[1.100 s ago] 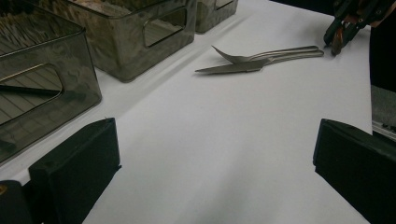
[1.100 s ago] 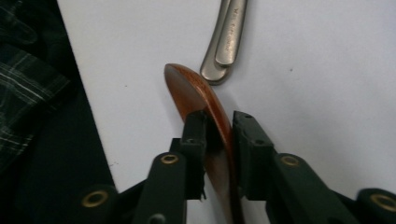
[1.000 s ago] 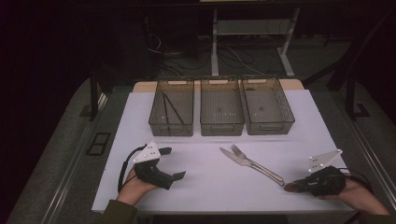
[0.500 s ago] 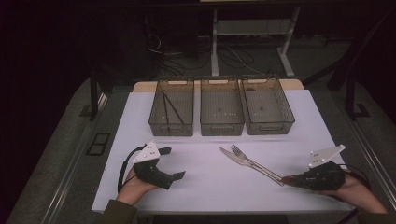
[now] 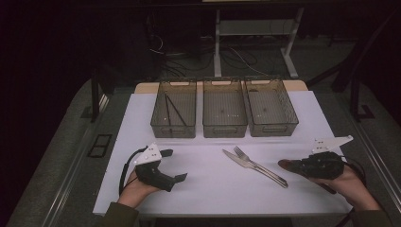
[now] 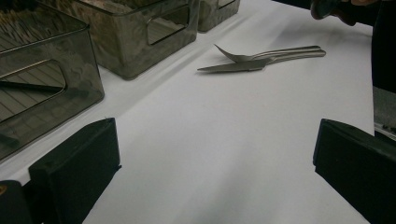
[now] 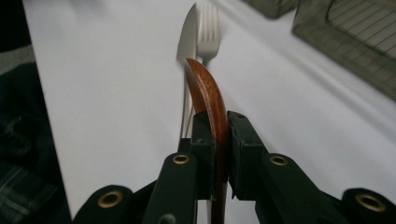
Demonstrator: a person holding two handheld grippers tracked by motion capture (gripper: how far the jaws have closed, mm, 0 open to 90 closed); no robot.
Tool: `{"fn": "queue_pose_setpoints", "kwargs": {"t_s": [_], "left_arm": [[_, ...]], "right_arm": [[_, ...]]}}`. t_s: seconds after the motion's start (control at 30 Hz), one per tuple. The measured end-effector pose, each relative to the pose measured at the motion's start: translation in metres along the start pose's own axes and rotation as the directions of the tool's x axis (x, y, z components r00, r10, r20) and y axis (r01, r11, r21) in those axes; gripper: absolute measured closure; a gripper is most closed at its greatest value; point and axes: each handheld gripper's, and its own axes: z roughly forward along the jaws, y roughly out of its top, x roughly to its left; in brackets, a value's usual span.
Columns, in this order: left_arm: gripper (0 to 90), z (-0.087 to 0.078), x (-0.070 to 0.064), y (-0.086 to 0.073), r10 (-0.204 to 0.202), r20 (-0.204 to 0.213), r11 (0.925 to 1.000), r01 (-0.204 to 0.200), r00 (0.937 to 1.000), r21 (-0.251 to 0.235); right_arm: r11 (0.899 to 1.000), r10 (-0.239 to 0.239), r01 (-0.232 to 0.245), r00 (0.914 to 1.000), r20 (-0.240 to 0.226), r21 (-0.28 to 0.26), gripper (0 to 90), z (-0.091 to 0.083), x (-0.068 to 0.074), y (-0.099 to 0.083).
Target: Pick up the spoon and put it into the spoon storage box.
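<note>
Right gripper (image 7: pixel 217 140) is clamped on 1 wooden spoon (image 7: pixel 208 95), held just right of the fork (image 5: pixel 257 165) and aimed at it; left gripper (image 5: pixel 172 165), well left of the fork, gapes empty. Likely step: sorting cutlery into 3 bins (image 5: pixel 224 130) beyond the fork, so next carry the spoon there. Also 1 knife (image 5: pixel 236 159), touching the fork.
</note>
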Motion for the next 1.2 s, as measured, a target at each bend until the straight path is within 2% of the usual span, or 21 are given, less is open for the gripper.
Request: {"fn": "queue_pose_setpoints", "kwargs": {"t_s": [0.53,0.87,1.2], "left_arm": [[0.0,0.002,0.0,-0.002,-0.008,0.012,1.0,0.008,0.9999,-0.003],[0.0,0.003,-0.001,-0.002,-0.008,0.018,1.0,0.008,0.9998,-0.002],[0.0,0.001,0.0,-0.003,-0.016,0.01,0.9998,0.016,0.9998,-0.006]], "right_arm": [[0.993,0.07,-0.065,0.9965,0.045,-0.102,80.5,0.017,-0.005,0.033],[0.984,0.13,-0.119,0.9885,0.077,-0.135,80.5,0.03,-0.006,0.054],[0.978,0.129,-0.113,0.9877,0.087,-0.175,80.5,0.045,-0.006,0.08]]}}
